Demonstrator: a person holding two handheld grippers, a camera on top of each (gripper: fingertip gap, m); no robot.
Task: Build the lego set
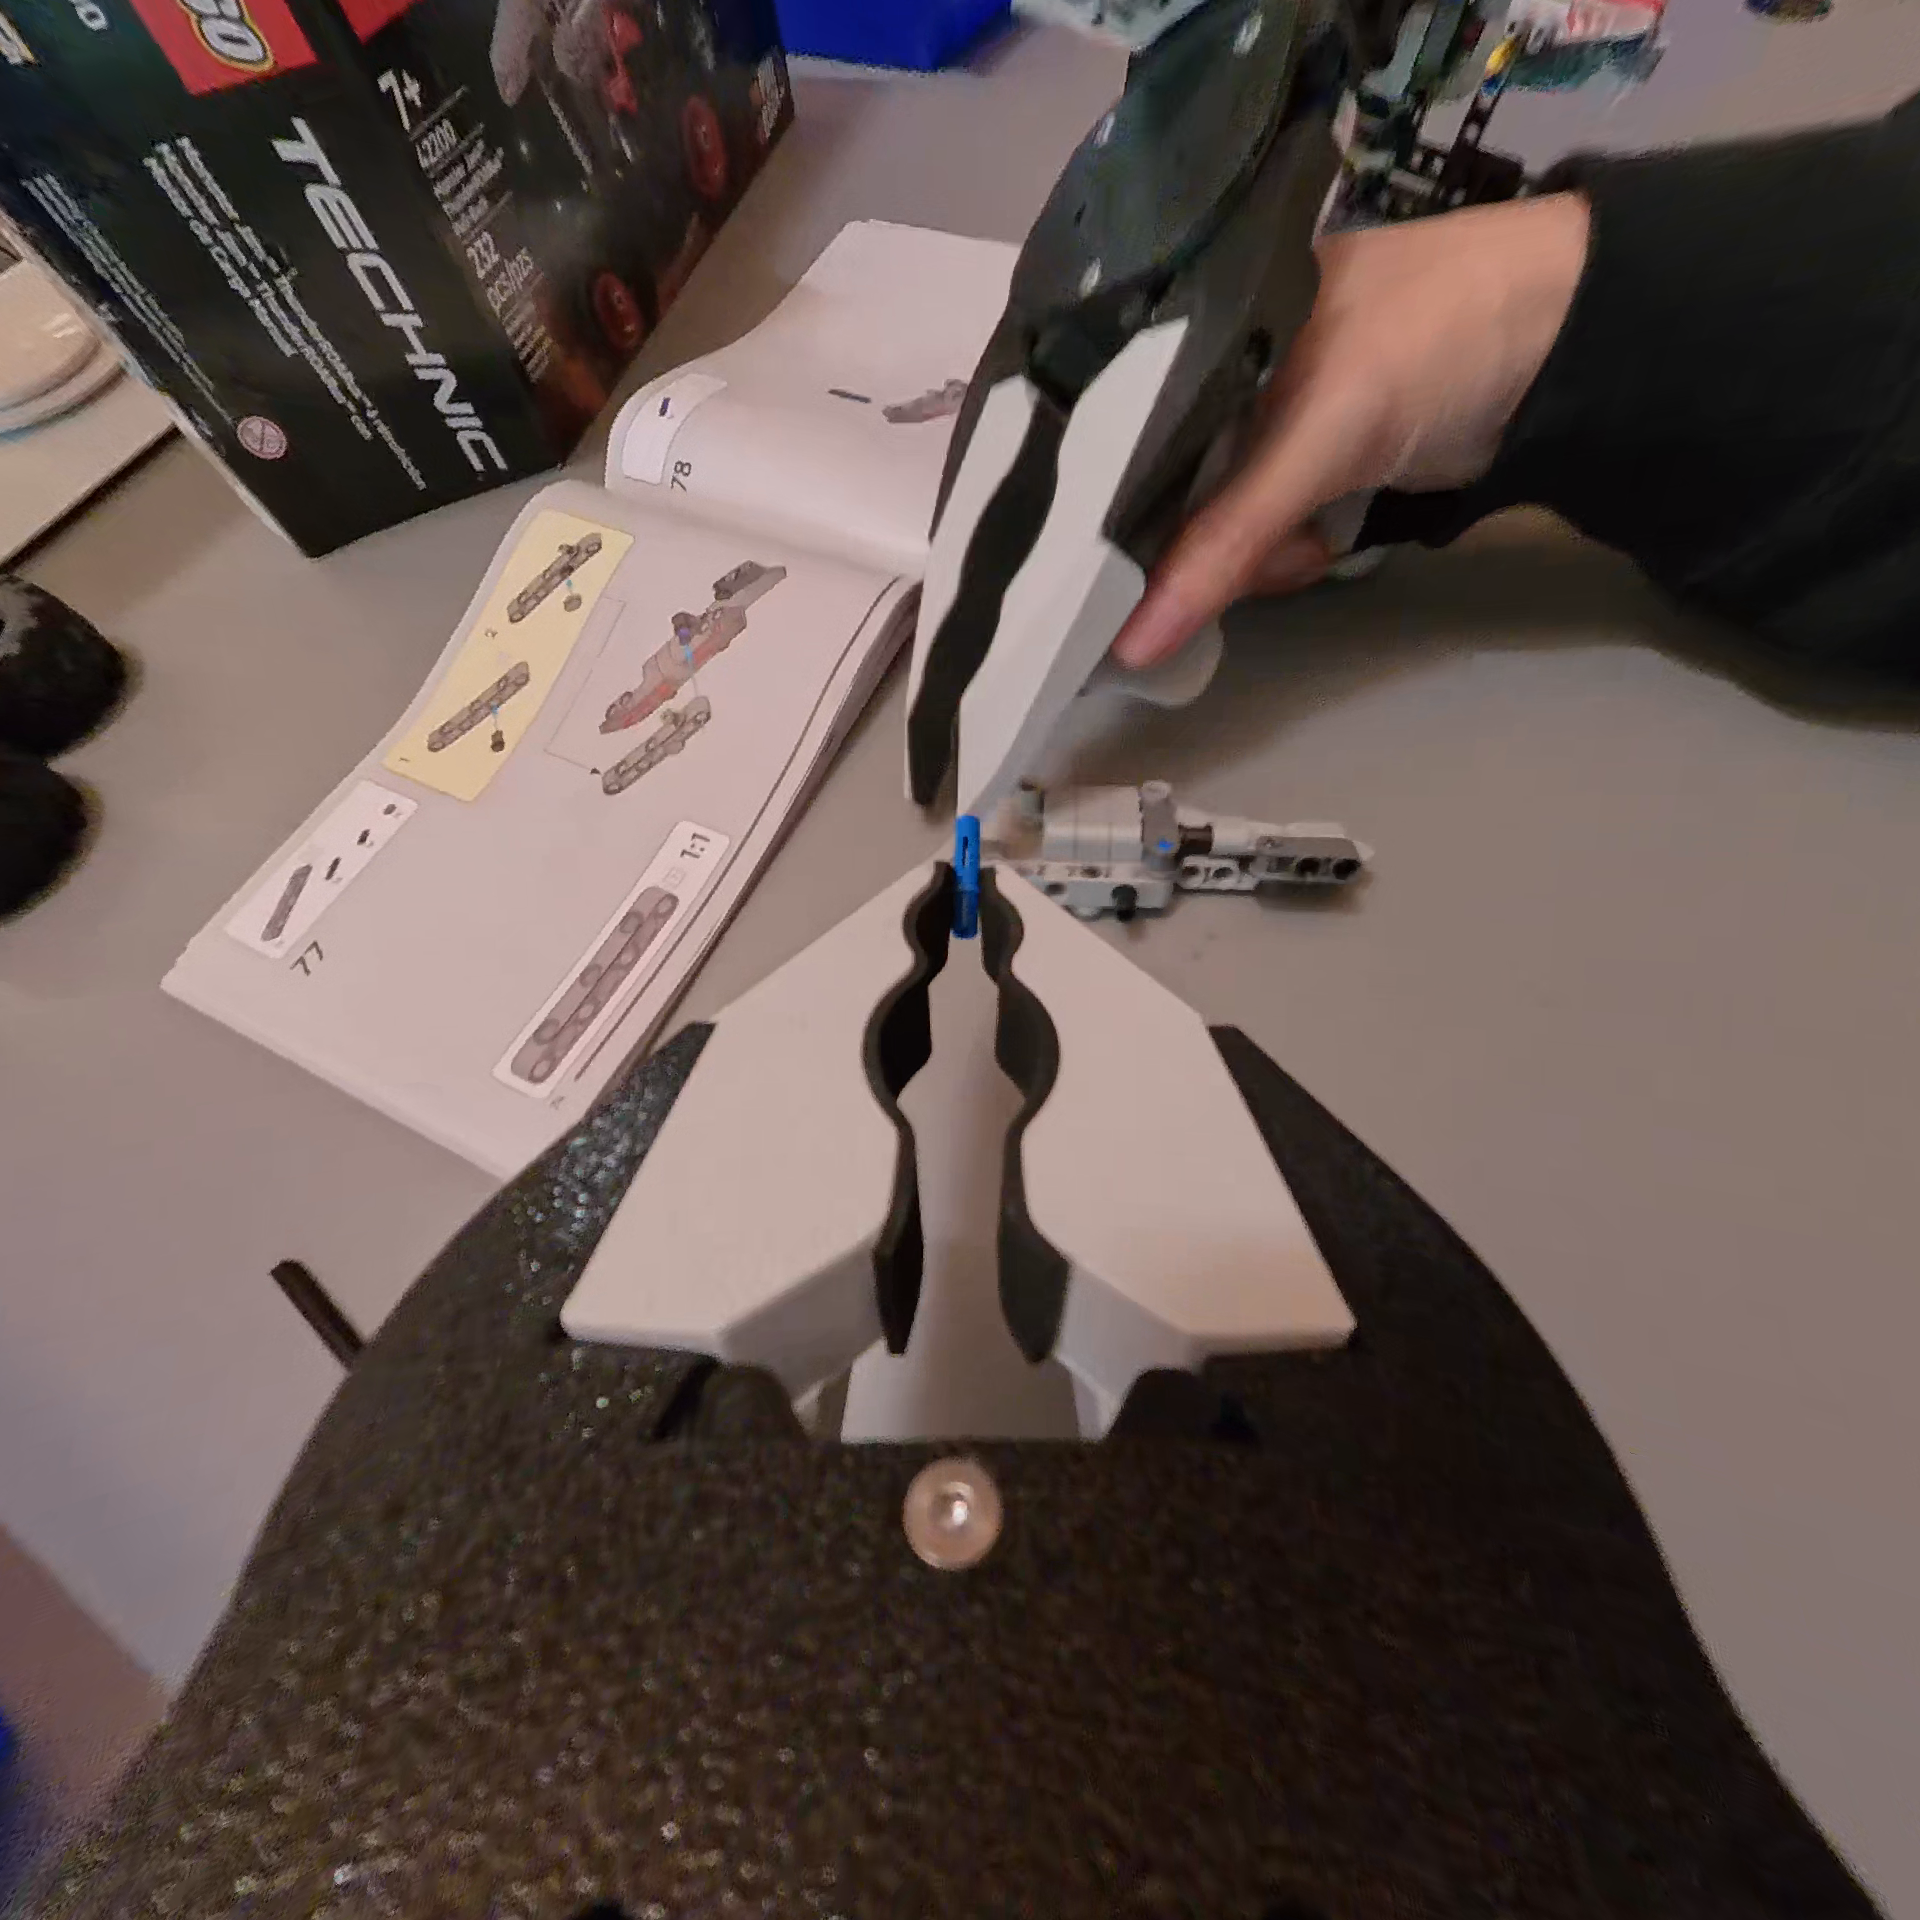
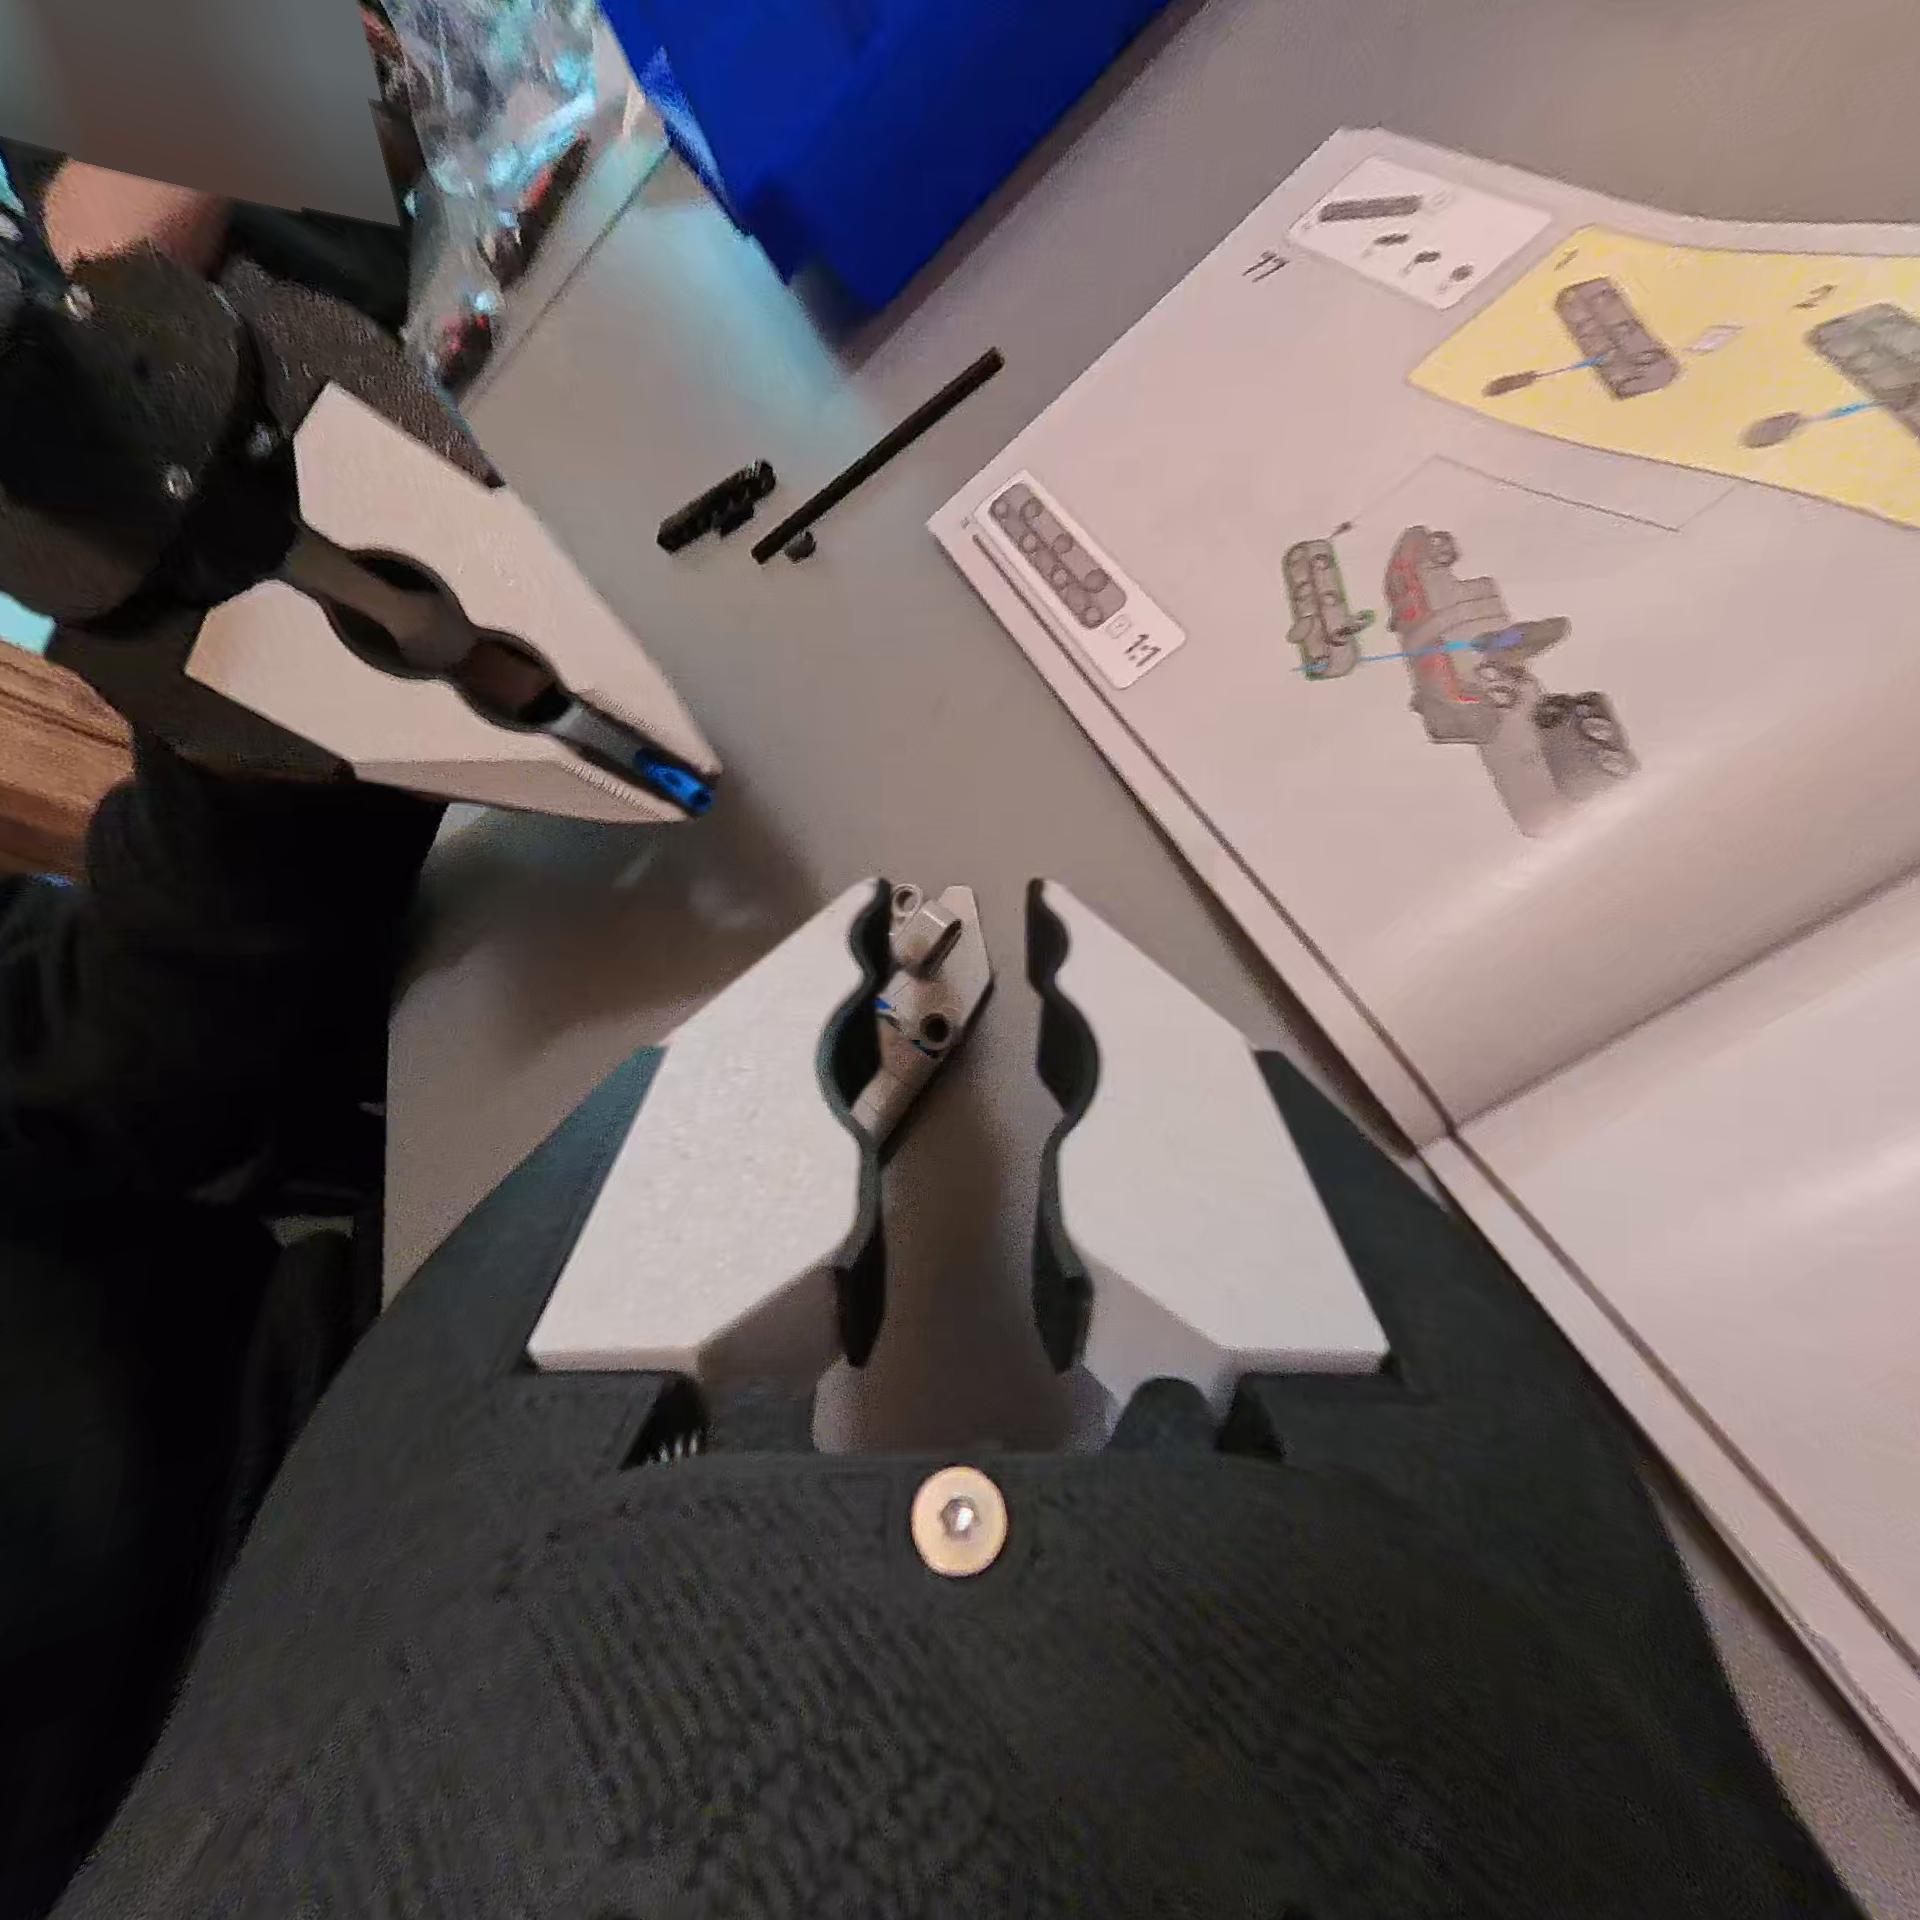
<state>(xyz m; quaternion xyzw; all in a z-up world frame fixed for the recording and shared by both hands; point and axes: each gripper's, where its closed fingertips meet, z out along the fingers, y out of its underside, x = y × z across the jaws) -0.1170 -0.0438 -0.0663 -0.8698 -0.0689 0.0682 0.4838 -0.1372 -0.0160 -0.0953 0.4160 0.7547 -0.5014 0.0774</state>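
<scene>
The far half of the small light-grey Lego beam assembly is hidden behind the left finger of the right tongs, which are spread and released above it; its blue detail is barely made out. It is seen lying flat on the plain grey worktop beside the open white instruction booklet. A short blue plastic pin is clenched upright at the tips of the left tongs, just short of the assembly.

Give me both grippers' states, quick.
Left gripper: closed on the blue pin.
Right gripper: open, holding nothing, above the grey assembly.
</scene>
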